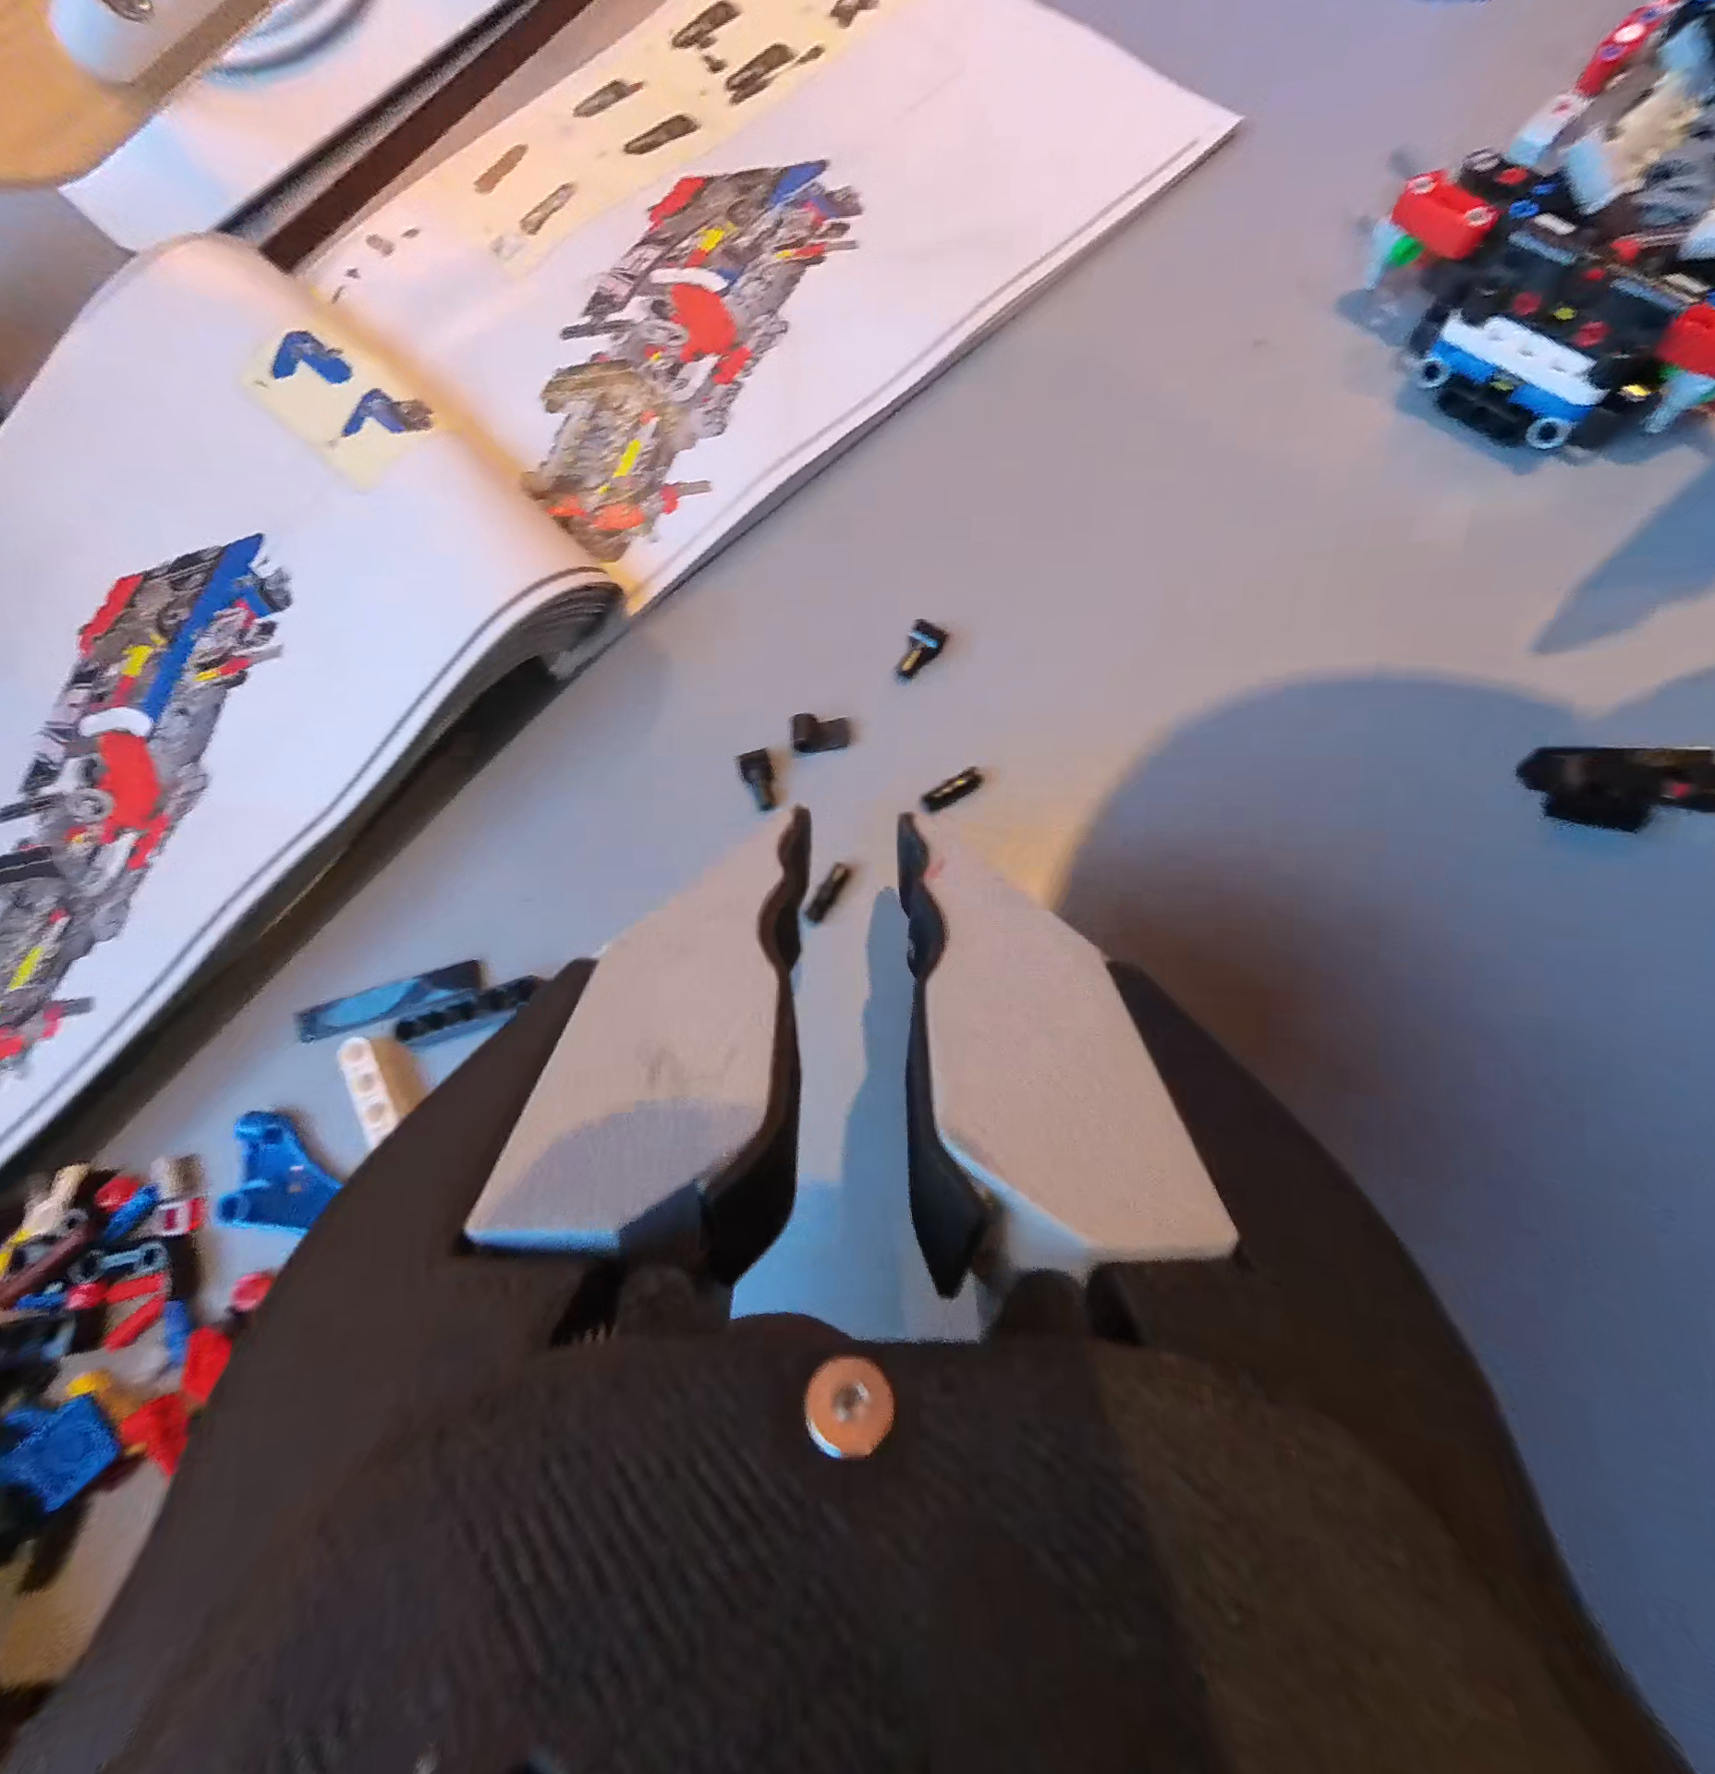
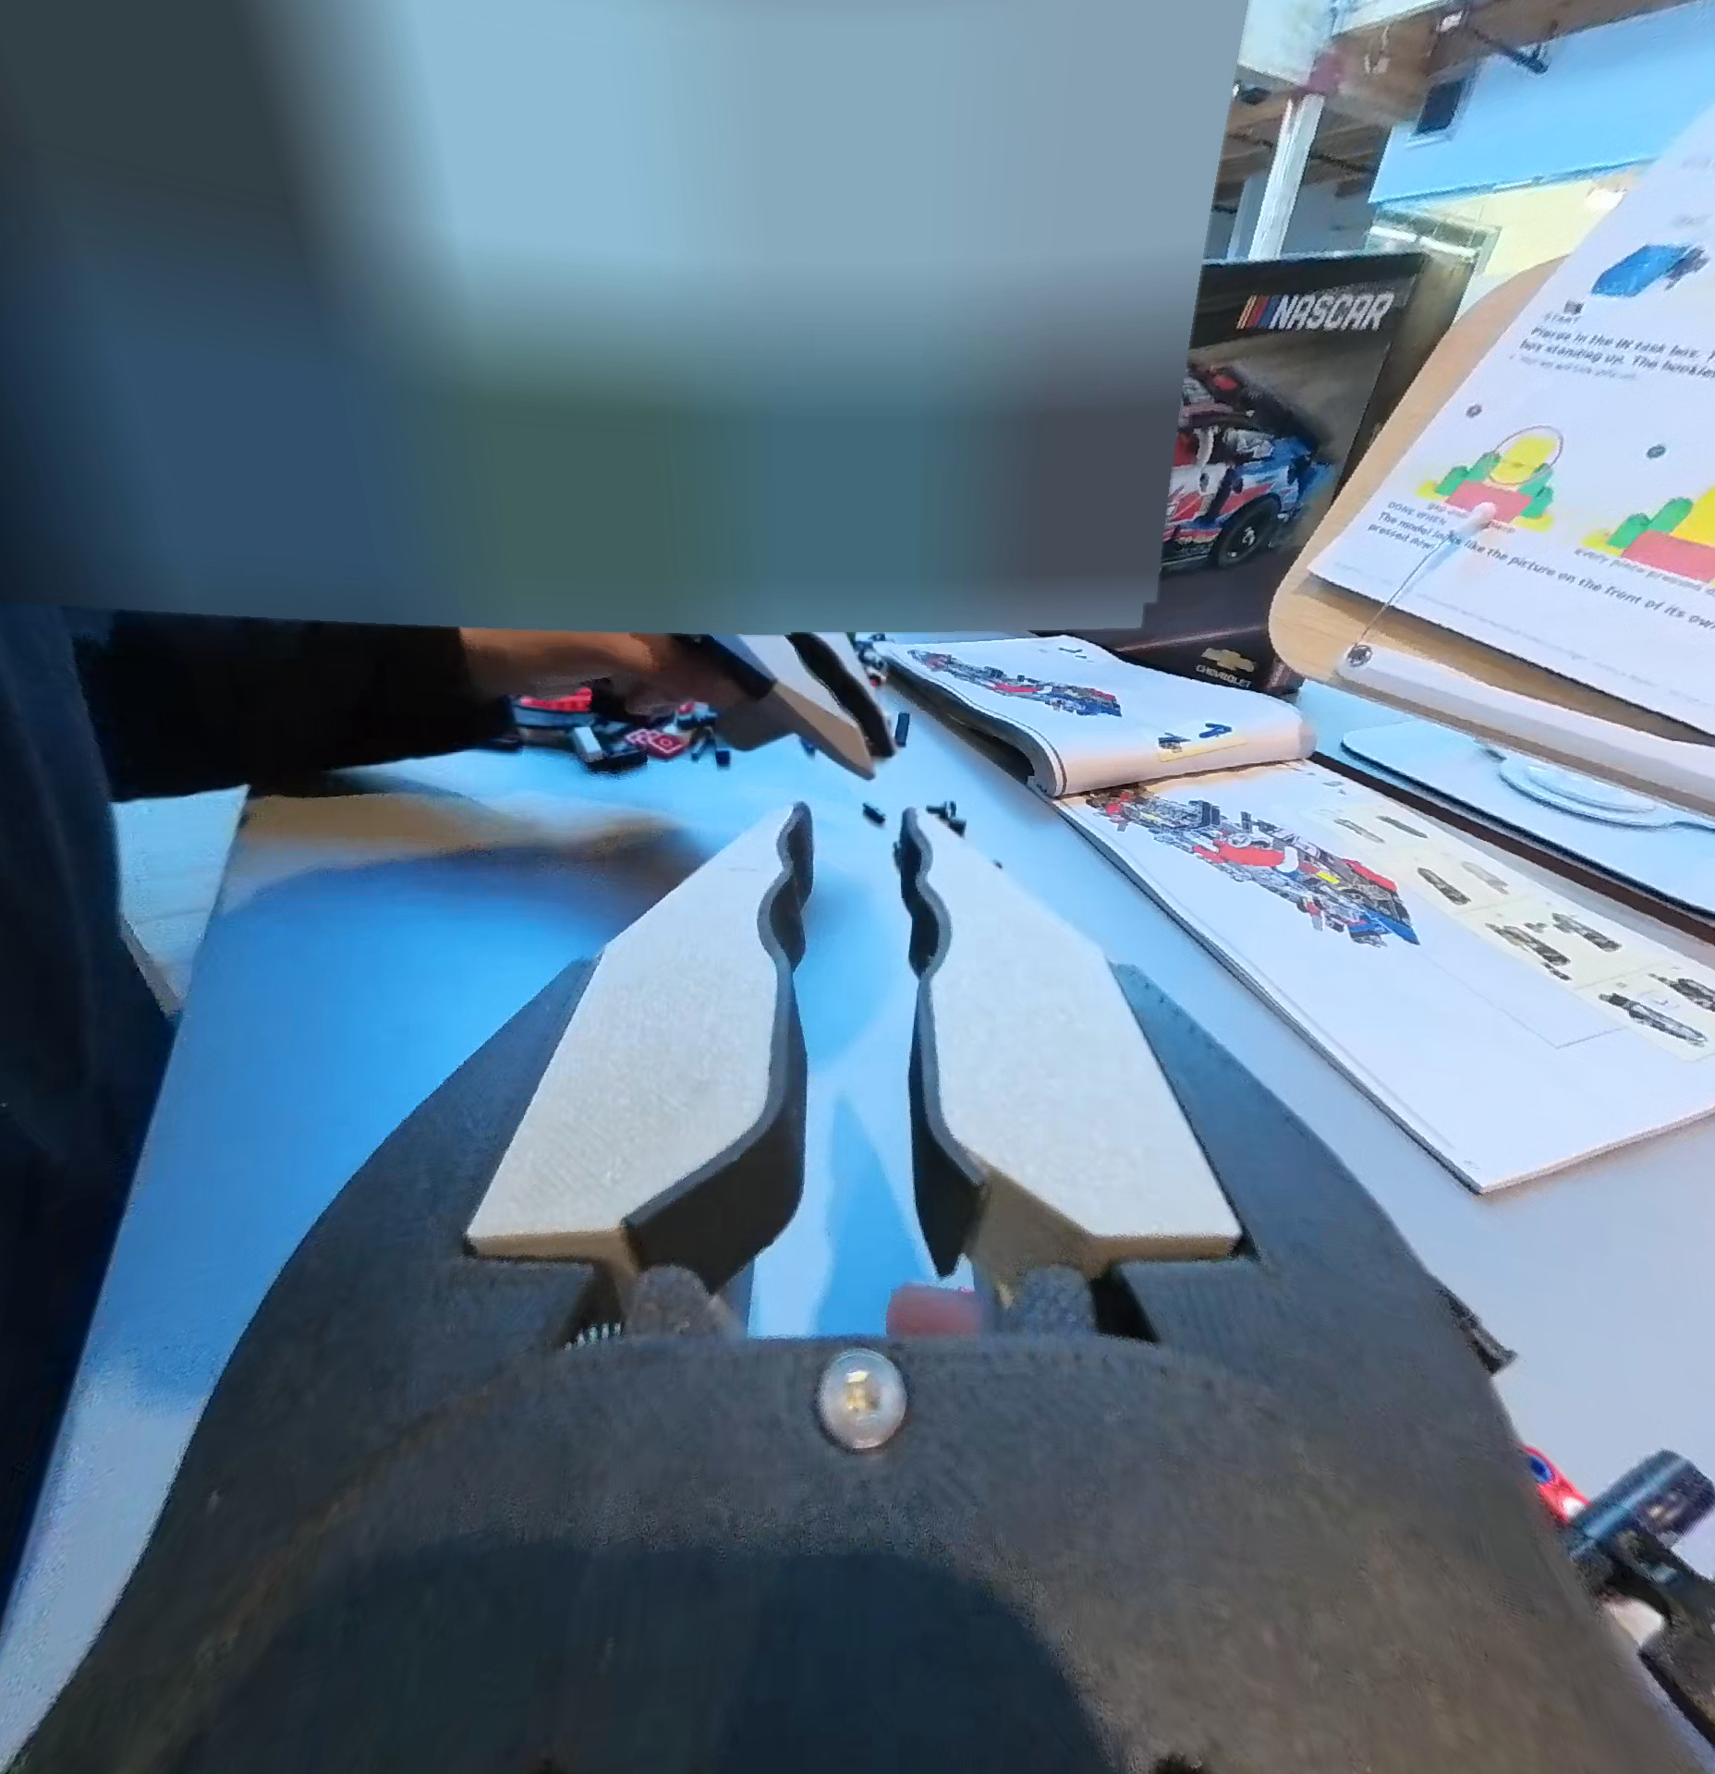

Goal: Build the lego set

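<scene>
In the left wrist view, the left gripper hangs low over the grey tabletop with its jaws parted by a narrow gap and nothing held; a small black connector pin lies on the table between the fingers, with several other small black pins scattered just ahead. The open instruction booklet lies to the left, a pile of loose red, blue and black bricks at lower left, and the partly built red, black and white car model well apart at upper right. The step in hand appears to be picking a pin; the next move calls for lowering and closing squarely on that pin without nudging it aside. In the right wrist view, the right gripper is likewise slightly open and empty, aimed toward the same pins. This view alone shows the left gripper from outside, the dark set box standing behind the booklet, and a printed sheet on a wooden stand; the model is barely visible here.
</scene>
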A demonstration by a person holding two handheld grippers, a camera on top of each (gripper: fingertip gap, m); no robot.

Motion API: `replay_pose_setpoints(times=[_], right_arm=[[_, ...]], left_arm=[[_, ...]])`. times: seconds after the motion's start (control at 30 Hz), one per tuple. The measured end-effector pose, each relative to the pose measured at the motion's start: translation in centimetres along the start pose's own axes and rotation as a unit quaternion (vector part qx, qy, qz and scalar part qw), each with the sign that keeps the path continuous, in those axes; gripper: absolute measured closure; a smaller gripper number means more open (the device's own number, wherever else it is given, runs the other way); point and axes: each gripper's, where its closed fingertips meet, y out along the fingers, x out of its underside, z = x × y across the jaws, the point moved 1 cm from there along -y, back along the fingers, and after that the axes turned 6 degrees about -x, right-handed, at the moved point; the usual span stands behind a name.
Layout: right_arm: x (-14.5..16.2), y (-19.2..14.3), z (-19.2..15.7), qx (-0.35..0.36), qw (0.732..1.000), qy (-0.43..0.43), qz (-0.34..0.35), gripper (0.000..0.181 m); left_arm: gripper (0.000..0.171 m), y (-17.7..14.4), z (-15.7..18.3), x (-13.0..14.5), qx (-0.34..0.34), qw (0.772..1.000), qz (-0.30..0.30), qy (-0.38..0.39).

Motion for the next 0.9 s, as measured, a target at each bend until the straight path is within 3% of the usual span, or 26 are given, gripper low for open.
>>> replay_pose_setpoints(times=[0.17,0.3,0.4,0.67,0.77,0.9], right_arm=[[-0.2,0.1,-0.4,-0.010,1.000,0.000,0.005,0.167],[-0.2,0.3,-0.9,-0.014,1.000,-0.008,0.004,0.166],[-0.6,0.2,-1.1,-0.014,1.000,-0.011,0.010,0.166],[-0.2,0.5,-1.7,-0.024,1.000,-0.013,-0.001,0.166],[0.6,0.9,-2.5,-0.050,0.999,-0.009,-0.020,0.156],[2.3,1.0,-2.3,-0.060,0.996,0.021,-0.061,0.146]], left_arm=[[0.160,1.8,-1.8,-0.5,0.005,0.999,-0.048,0.008],[0.159,3.5,-1.3,0.2,0.055,0.993,-0.103,-0.023],[0.160,4.2,-1.9,1.3,0.043,0.990,-0.127,-0.035],[0.171,4.8,-2.1,1.0,0.047,0.994,-0.090,-0.031],[0.171,4.2,-1.8,1.0,0.057,0.994,-0.091,-0.018],[0.171,0.6,4.6,-1.9,0.167,0.982,-0.010,0.086]])
